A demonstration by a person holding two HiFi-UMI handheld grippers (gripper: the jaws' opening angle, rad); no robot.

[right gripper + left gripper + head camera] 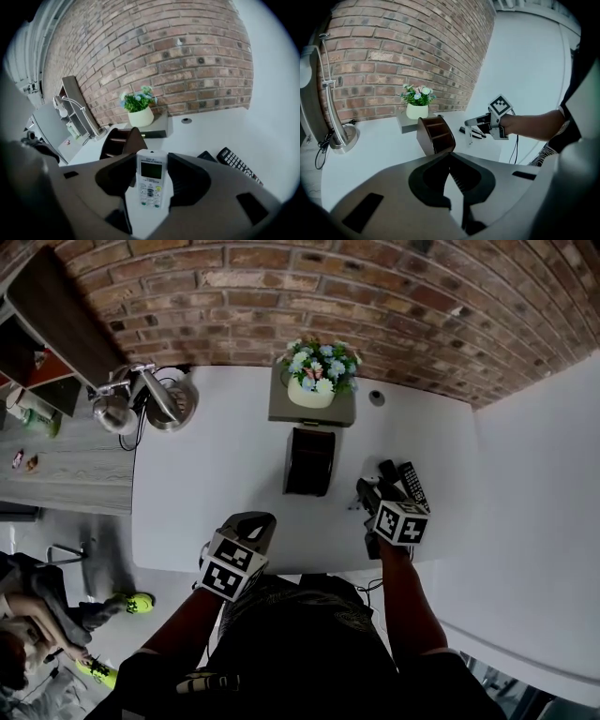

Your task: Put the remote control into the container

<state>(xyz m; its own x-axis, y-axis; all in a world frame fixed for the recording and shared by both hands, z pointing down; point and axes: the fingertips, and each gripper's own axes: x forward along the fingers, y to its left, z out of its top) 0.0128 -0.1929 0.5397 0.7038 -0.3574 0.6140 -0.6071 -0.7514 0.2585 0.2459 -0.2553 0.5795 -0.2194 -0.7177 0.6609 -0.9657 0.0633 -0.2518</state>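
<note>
Between the jaws of the right gripper (152, 158), a white remote control (151, 183) is clasped by its long sides, near the dark brown container (117, 140) on the white table (216, 474) but outside it. A black remote (236, 164) is seen lying to the right. The left gripper (450, 157) is seen with its jaws pressed together, nothing between them.

We can read no text anywhere. The white remote control (151, 183), low in the centre of the right gripper view, carries small print under its display, but it is too blurred for us to make out. The keys of the black remote (239, 164), at lower right, are too small as well.
</note>
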